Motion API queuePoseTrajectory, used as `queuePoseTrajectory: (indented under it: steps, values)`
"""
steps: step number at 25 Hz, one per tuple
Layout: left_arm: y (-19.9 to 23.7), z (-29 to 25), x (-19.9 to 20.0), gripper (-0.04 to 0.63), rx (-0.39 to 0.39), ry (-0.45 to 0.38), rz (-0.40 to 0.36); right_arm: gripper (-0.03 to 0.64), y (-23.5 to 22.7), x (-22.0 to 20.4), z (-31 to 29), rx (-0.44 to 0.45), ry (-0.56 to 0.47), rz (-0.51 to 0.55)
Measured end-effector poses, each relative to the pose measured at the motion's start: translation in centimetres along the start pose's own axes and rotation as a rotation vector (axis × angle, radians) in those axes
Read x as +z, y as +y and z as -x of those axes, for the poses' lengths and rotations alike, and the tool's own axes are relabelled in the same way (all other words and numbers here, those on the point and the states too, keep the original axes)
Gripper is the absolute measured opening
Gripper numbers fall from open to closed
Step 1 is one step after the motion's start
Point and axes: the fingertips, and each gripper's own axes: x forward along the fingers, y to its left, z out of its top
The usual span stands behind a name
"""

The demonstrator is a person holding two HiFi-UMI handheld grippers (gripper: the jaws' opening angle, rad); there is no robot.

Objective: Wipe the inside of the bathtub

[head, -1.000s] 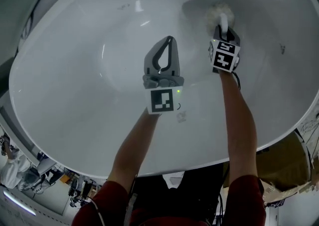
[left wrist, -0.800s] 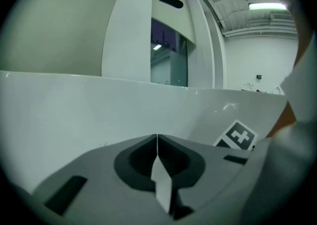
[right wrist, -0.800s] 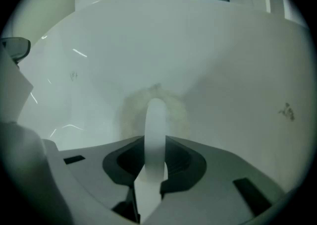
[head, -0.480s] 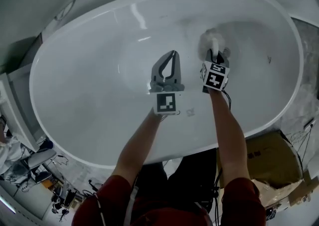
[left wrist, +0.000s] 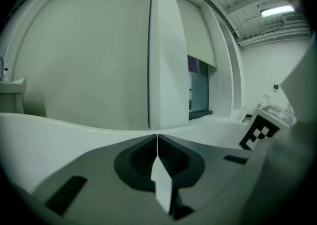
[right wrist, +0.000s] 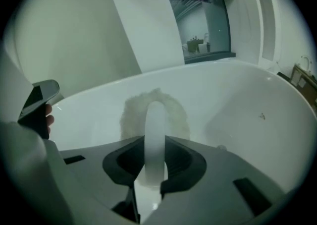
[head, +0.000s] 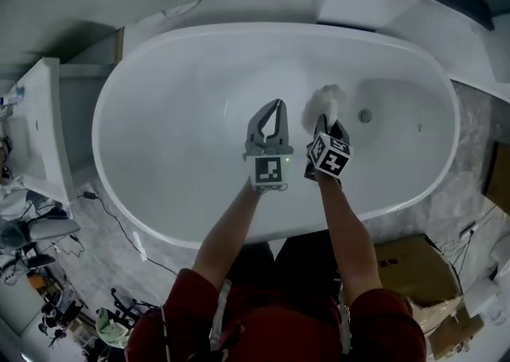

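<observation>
Although the head view looks almost straight down into the white bathtub (head: 159,153), it tells little about how either tool is closed; the gripper views settle that. The left gripper (head: 276,105) hangs over the middle of the tub floor. In its own view (left wrist: 157,139) its two jaws meet in a thin line with nothing between them. Beyond them only a curved band of the tub's rim shows, with a wall and a pale column above.

The right gripper (head: 322,123) is just beside the left one, nearer the drain (head: 365,116). Its own view (right wrist: 154,162) shows its jaws clamped on the white handle (right wrist: 154,125) of a fluffy brush (head: 323,100). From above the handle is nearly lost against the white tub. The brush's pale head (right wrist: 156,107) lies against the tub's inner surface, but its lower part is hidden behind the handle and the gripper body. How firmly it presses cannot be told.

A small dark mark (head: 420,127) on the tub's right slope is too small to identify. Both forearms cover part of the near rim, and the red sleeves (head: 191,312) are cut off at the bottom edge. A cardboard box (head: 410,261) sits on the floor at the right.
</observation>
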Motion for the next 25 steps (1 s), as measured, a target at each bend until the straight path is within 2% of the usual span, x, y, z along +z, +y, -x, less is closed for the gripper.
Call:
queuePoseTrajectory:
  steps: [5, 7, 9, 11, 16, 19, 25]
  values:
    - [8.9, 6.3, 3.1, 0.017, 0.087, 0.009, 0.008, 0.094, 9.1, 2.7, 6.0, 0.05, -0.078, 0.063]
    - [12.9, 8.9, 4.3, 0.017, 0.117, 0.016, -0.013, 0.094, 13.4, 3.2, 8.4, 0.063, -0.109, 0.079]
    - [16.2, 11.4, 5.2, 0.017, 0.126, 0.021, -0.049, 0.094, 17.7, 3.4, 10.9, 0.072, -0.138, 0.094]
    - [18.4, 13.3, 5.8, 0.016, 0.105, 0.021, -0.064, 0.094, 21.5, 4.1, 13.3, 0.081, -0.174, 0.114]
    - [21.0, 18.5, 10.2, 0.015, 0.029, -0.059, -0.045, 0.094, 29.5, 5.2, 19.1, 0.118, -0.259, 0.116]
    - [22.5, 20.8, 12.7, 0.017, 0.023, -0.076, -0.043, 0.094, 33.1, 6.1, 21.9, 0.144, -0.307, 0.142]
    - [23.6, 25.8, 18.3, 0.017, 0.047, -0.123, -0.012, 0.094, 35.5, 7.7, 28.1, 0.172, -0.434, 0.174]
